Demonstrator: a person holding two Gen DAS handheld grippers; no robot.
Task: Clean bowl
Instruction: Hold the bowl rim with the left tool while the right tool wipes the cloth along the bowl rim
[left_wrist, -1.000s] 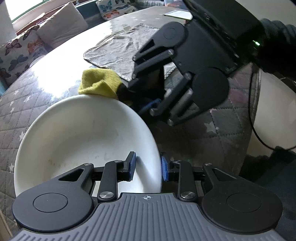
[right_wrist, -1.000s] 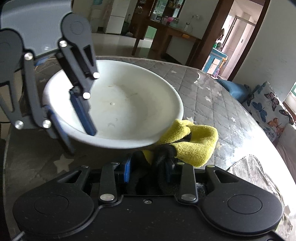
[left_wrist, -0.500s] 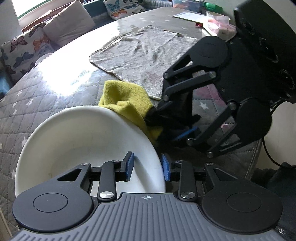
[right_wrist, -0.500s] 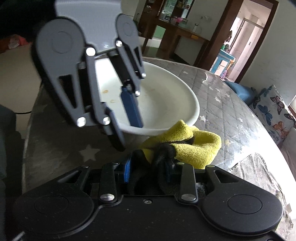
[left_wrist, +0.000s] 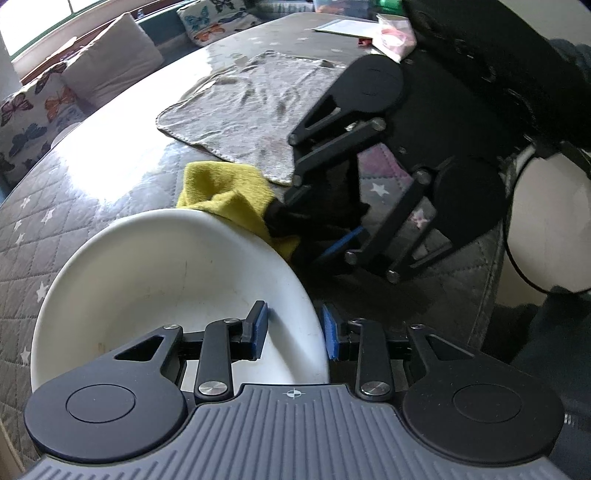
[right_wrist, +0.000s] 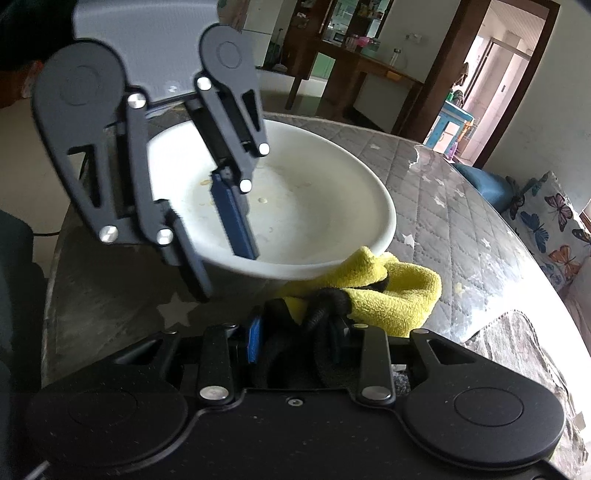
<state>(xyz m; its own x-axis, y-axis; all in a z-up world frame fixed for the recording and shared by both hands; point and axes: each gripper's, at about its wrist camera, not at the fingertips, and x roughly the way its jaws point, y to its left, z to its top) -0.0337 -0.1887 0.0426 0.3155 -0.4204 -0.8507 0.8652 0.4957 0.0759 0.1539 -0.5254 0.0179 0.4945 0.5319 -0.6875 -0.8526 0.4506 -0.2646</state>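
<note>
Jaws of the left gripper (left_wrist: 294, 328) straddled the near rim of the bowl (left_wrist: 155, 280), one blue pad inside and one outside; they looked closed on the wall, though actual contact was hard to confirm. That white bowl sat on the quilted table (left_wrist: 55, 221) near its edge, tipped a little toward the right gripper, with a few crumbs on its inner face. It looked stiff, smooth and breakable, probably glazed and slippery, so a firm pinch on the rim seemed the sensible hold, with the wiping pressure kept gentle. The left gripper reached in low from the bowl's near side. To the right, the right gripper (right_wrist: 299, 332) was clenched on a yellow cloth (right_wrist: 391, 295), soft and bunched, pressed just under the bowl's outer rim. It was held low, fingers aimed toward the bowl. A grey towel (left_wrist: 258, 110) lay flat beyond.
</note>
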